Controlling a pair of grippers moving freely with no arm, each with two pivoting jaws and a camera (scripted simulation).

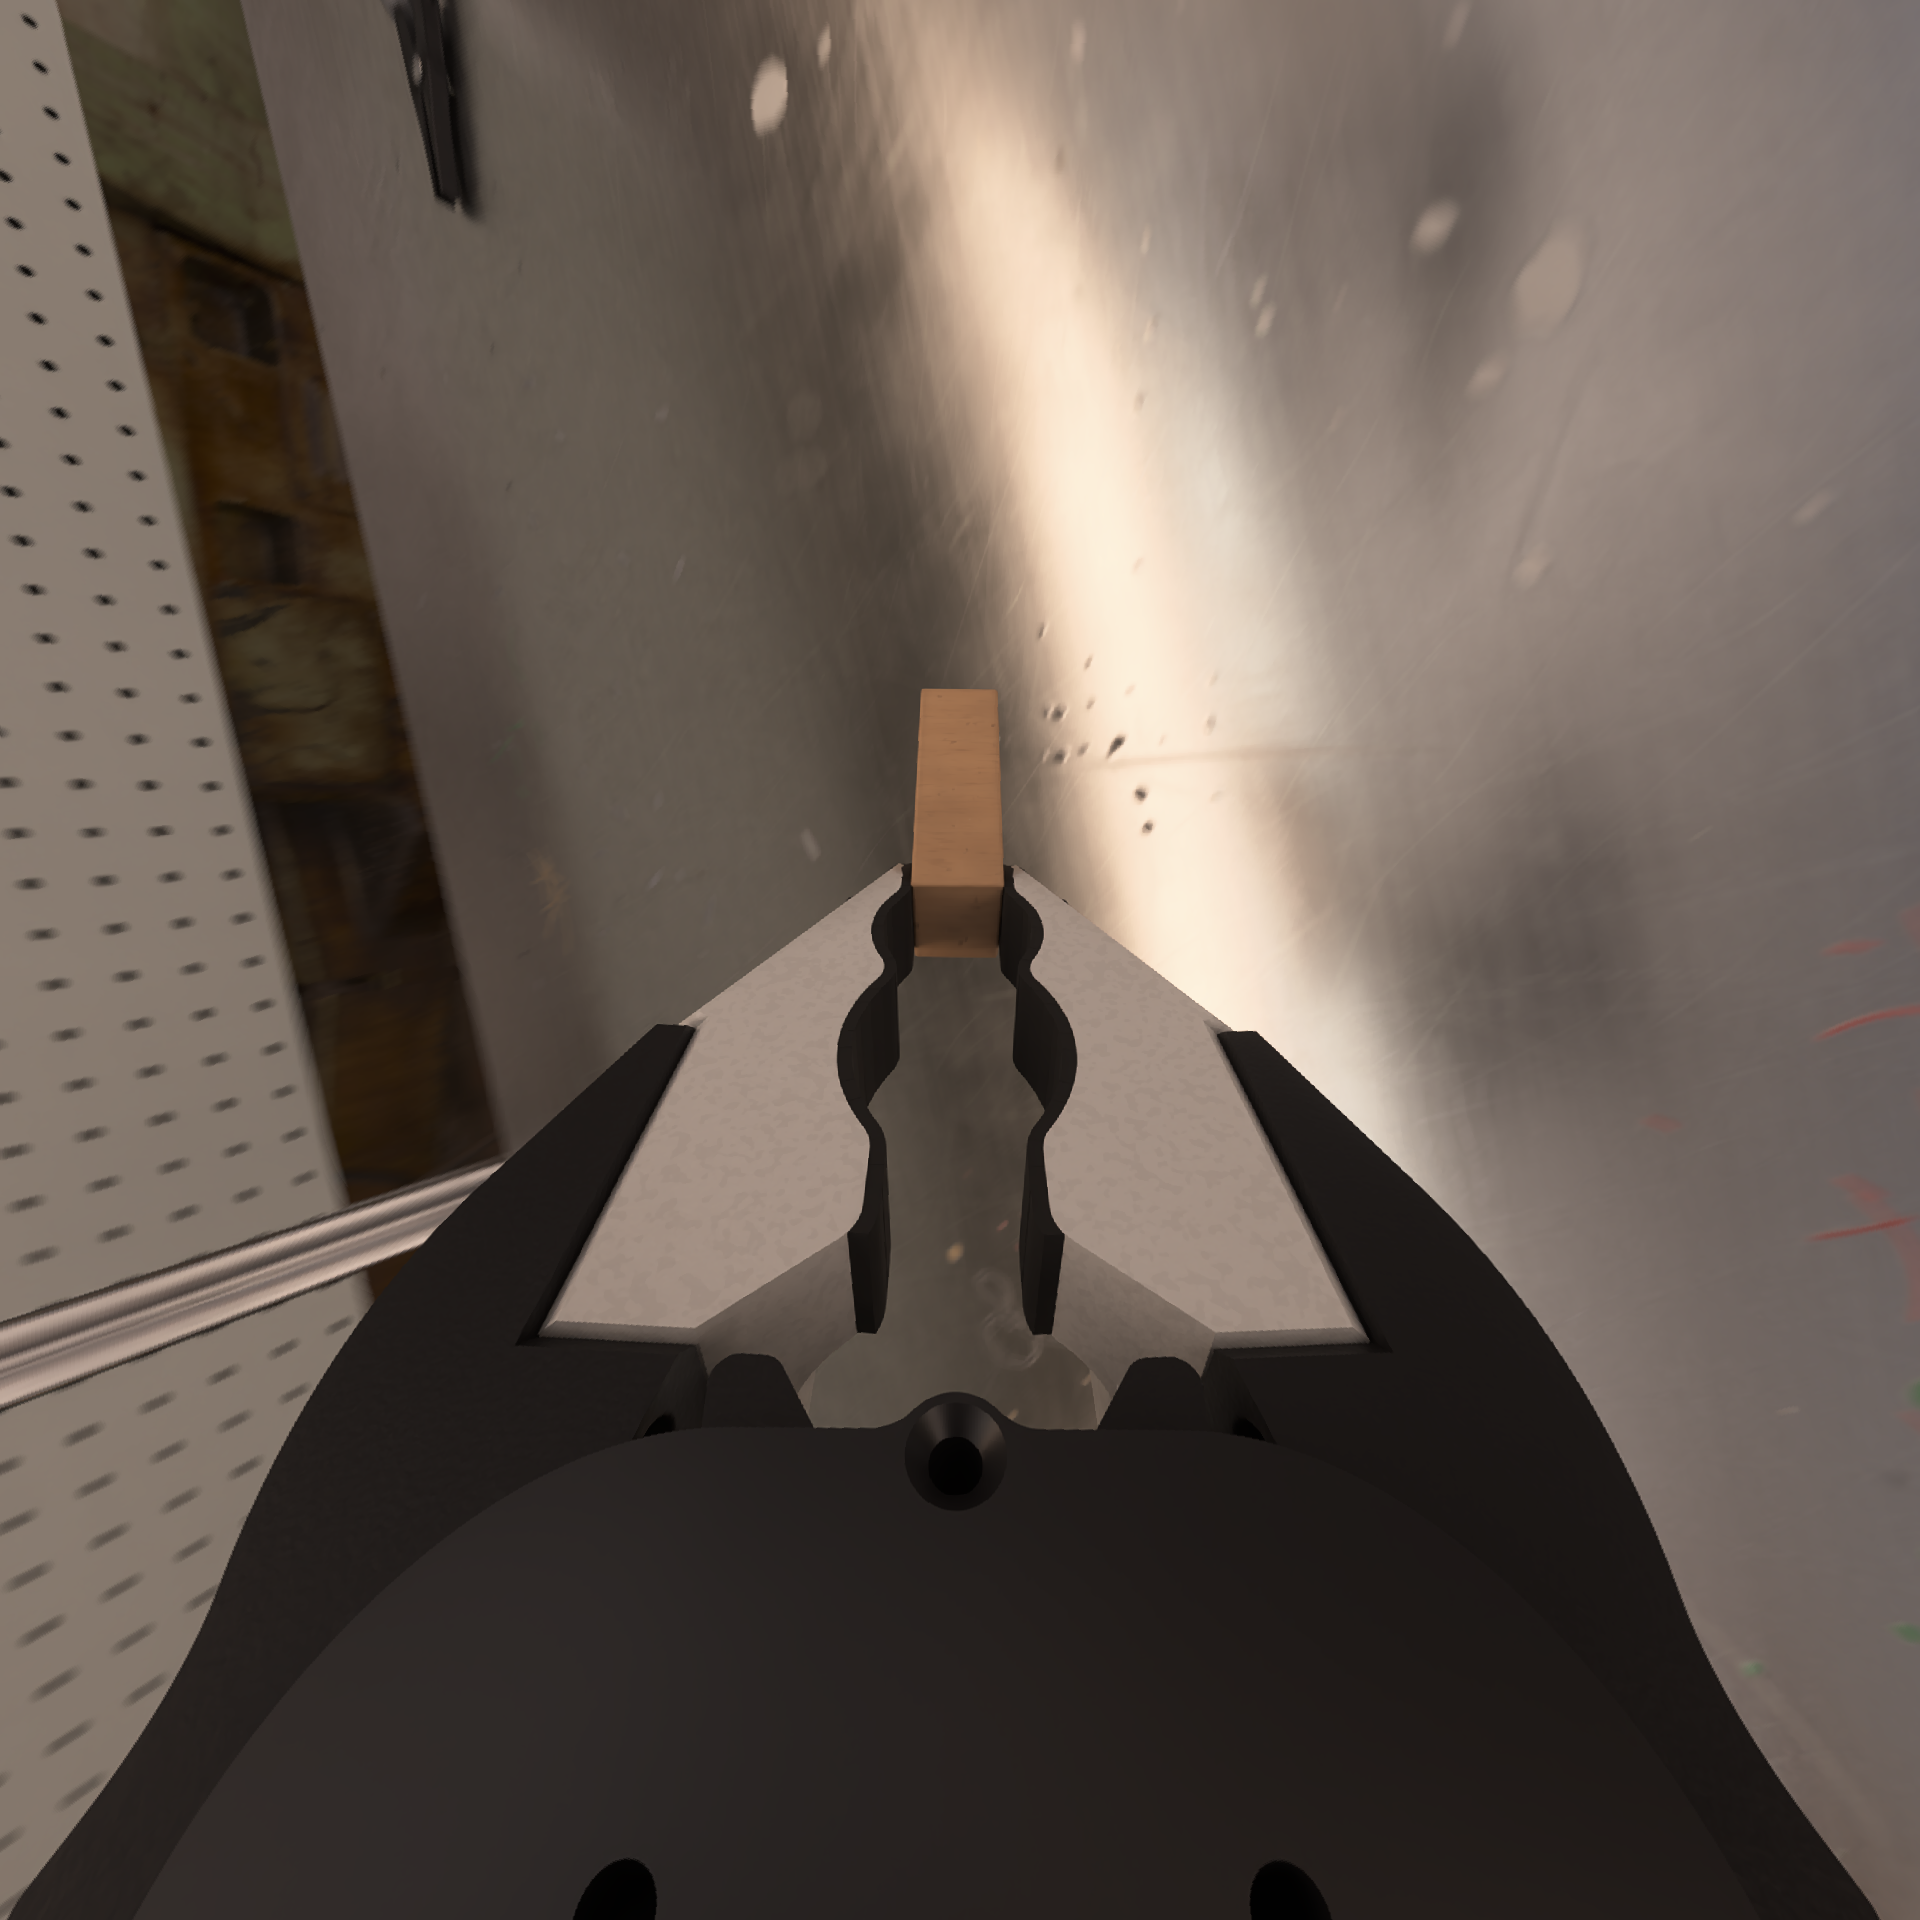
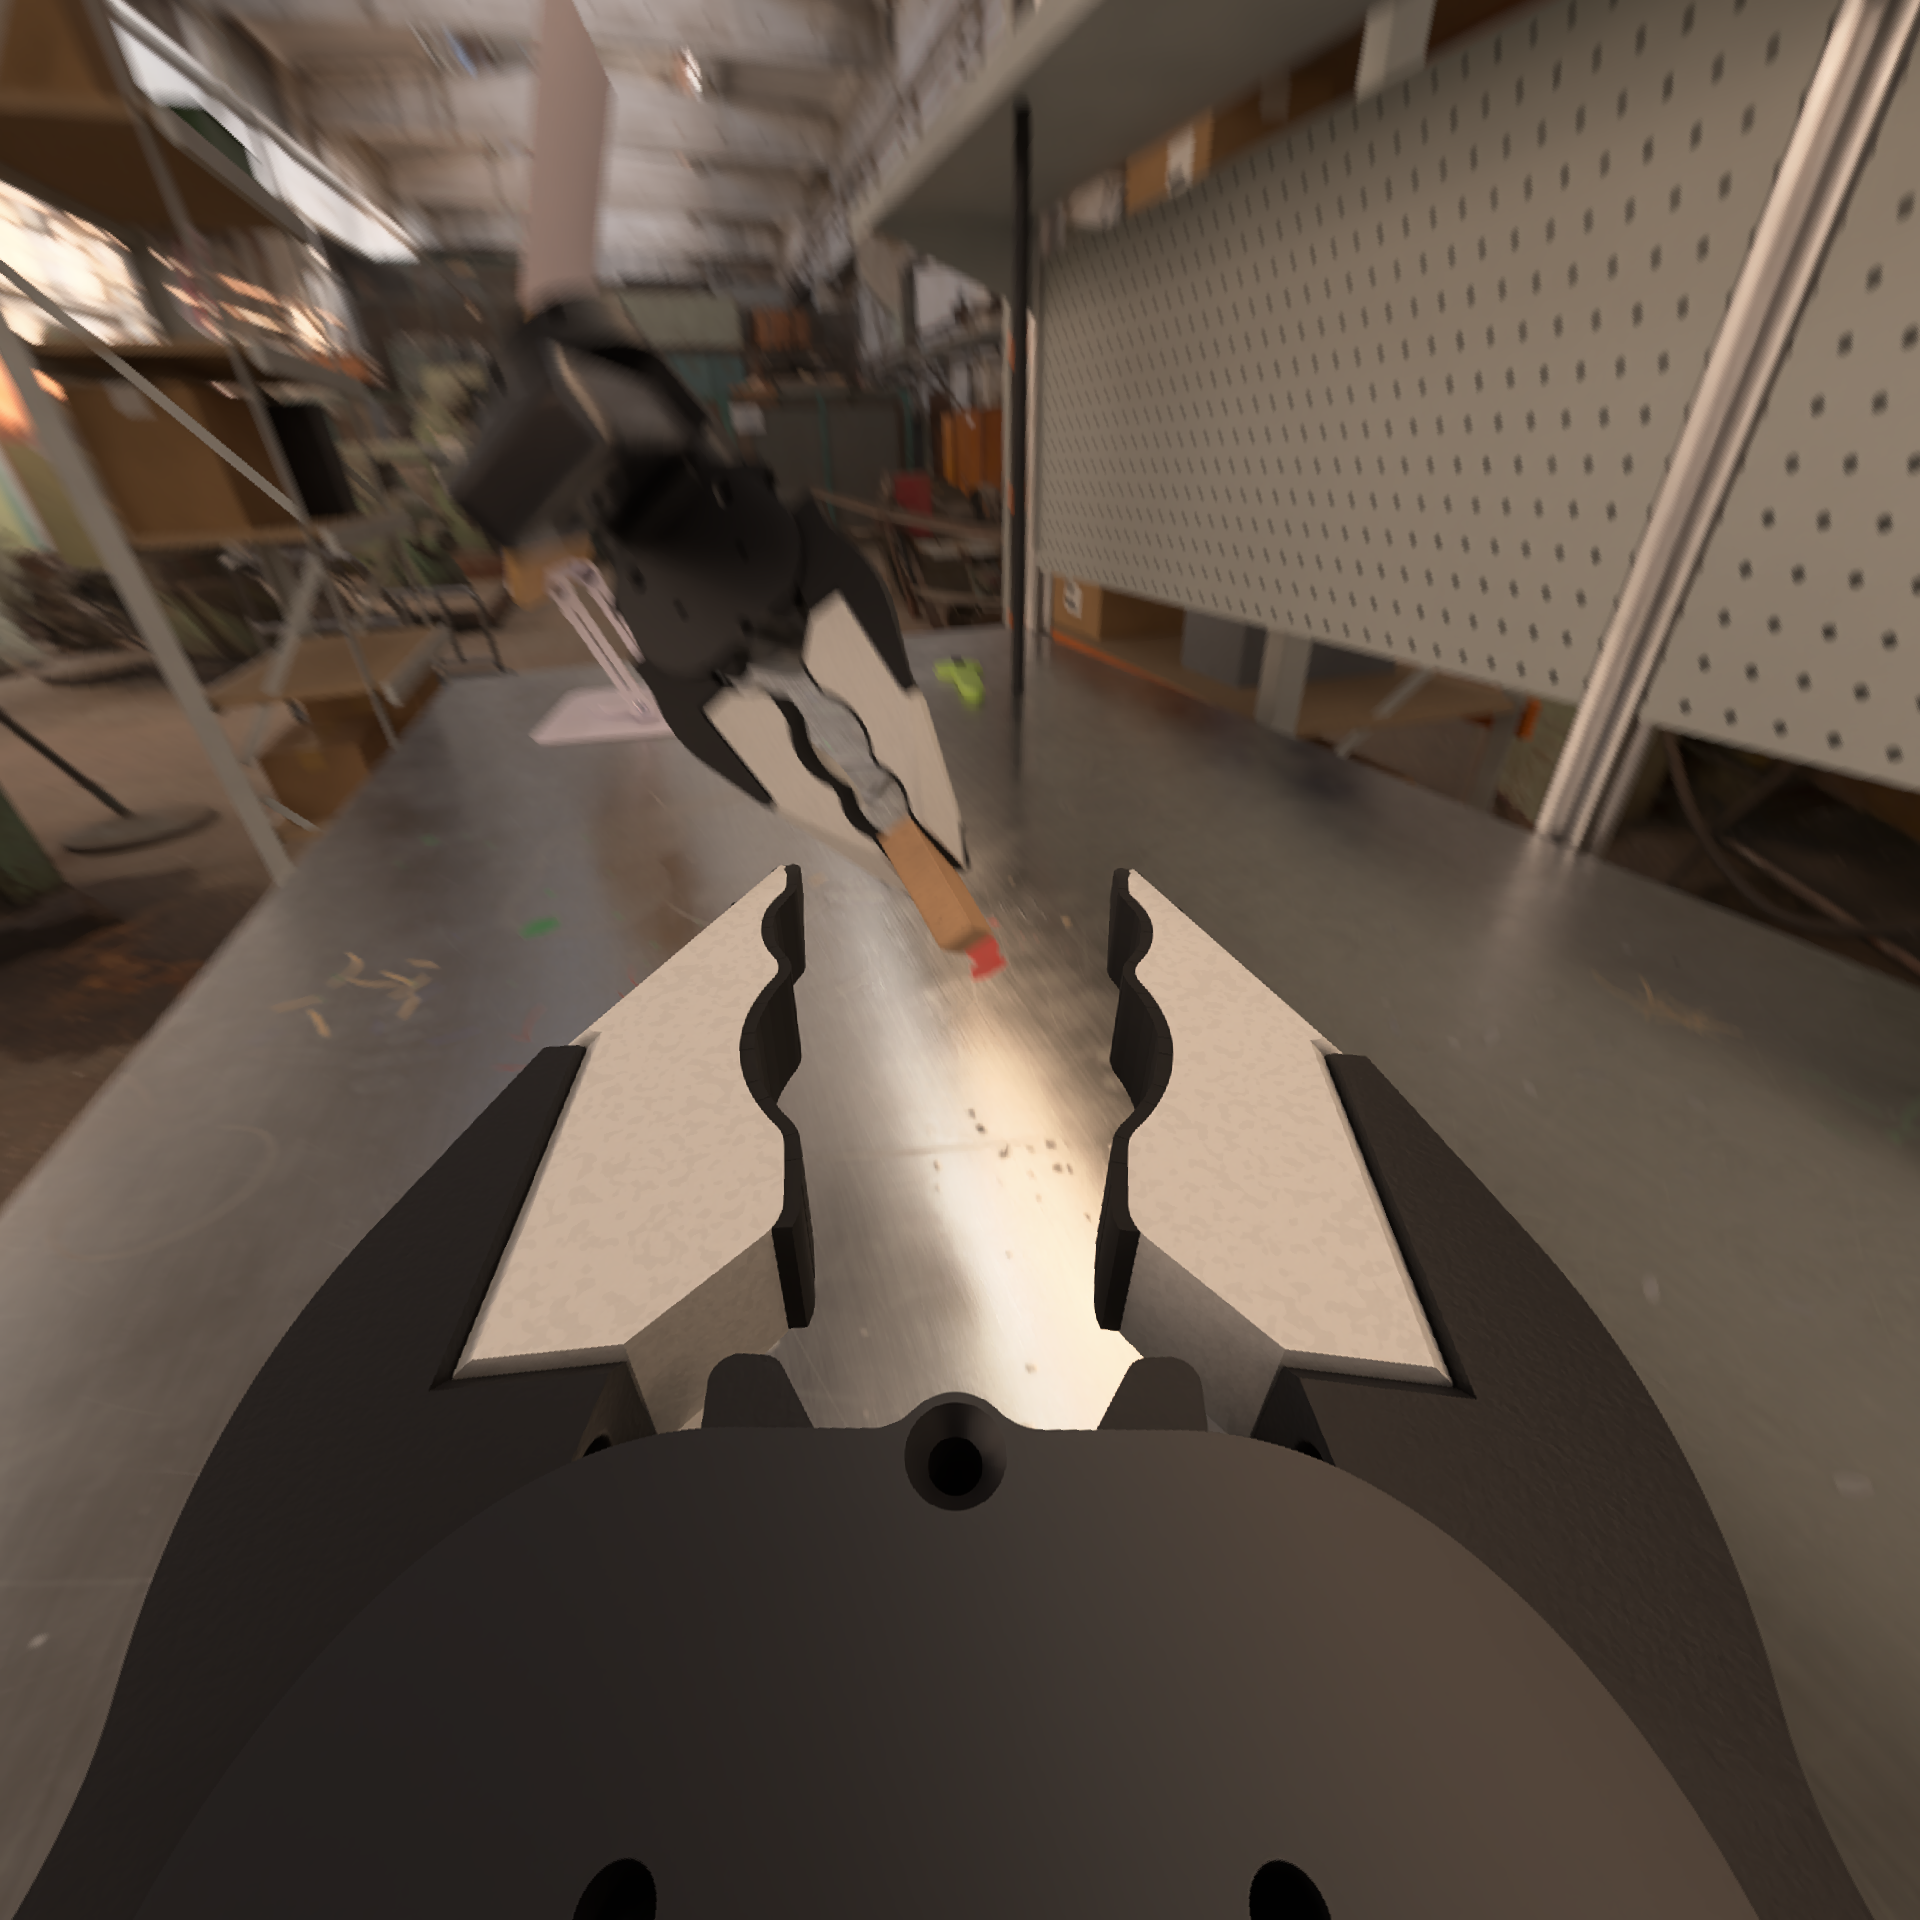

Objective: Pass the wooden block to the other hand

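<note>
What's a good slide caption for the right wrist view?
Open right gripper faces the left gripper, which holds the wooden block above the metal table.

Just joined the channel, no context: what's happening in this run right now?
A handover is midway. The left gripper is shut on the wooden block, pinching one end at its fingertips so most of the block sticks out ahead, held above the metal table. The right gripper is open and empty, pointed toward the block with a gap left to close. In the right wrist view the block's free end angles down toward the table. A pegboard wall runs along one side.
</note>
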